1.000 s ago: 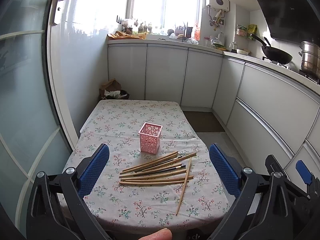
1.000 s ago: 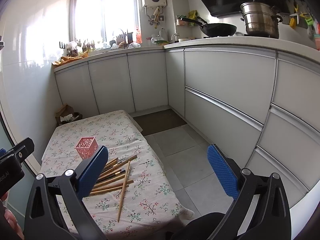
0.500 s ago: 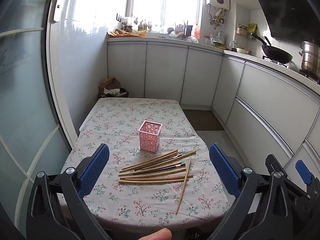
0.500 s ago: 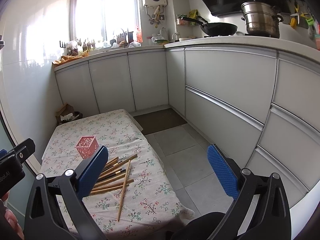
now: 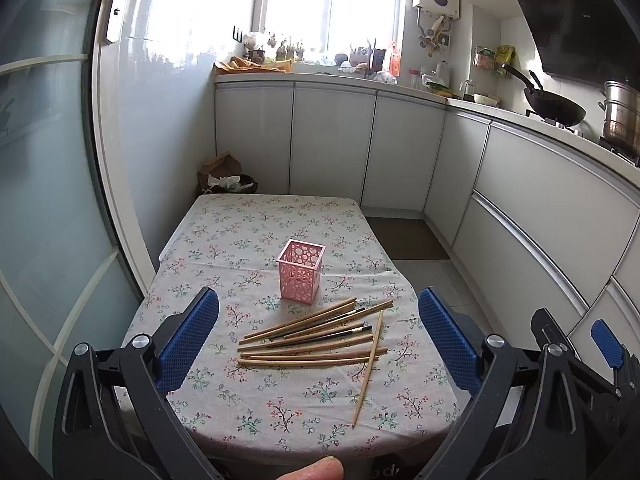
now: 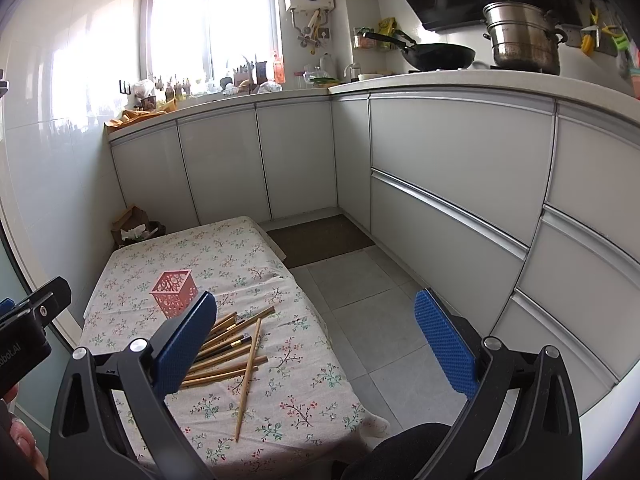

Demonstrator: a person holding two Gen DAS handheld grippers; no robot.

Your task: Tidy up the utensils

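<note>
A pile of several wooden chopsticks (image 5: 316,338) lies on a floral-clothed table (image 5: 224,240); one chopstick (image 5: 368,364) lies crosswise at the pile's right. A pink perforated holder (image 5: 301,272) stands upright just behind the pile and looks empty. My left gripper (image 5: 318,344) is open and empty, held above the table's near edge, facing the pile. My right gripper (image 6: 316,344) is open and empty, to the right of the table over the floor. In the right wrist view the chopsticks (image 6: 228,350) are partly hidden by the left finger, with the holder (image 6: 174,294) behind them.
White kitchen cabinets (image 5: 328,140) line the far wall and the right side. A wok (image 5: 554,108) and a steel pot (image 6: 522,38) sit on the counter. A bin with a paper bag (image 5: 224,176) stands beyond the table. A glass door (image 5: 52,200) is at the left.
Both grippers have drifted slightly, so the table and chopsticks sit a little higher in the views. Nothing on the table has moved. Both grippers stay open.
</note>
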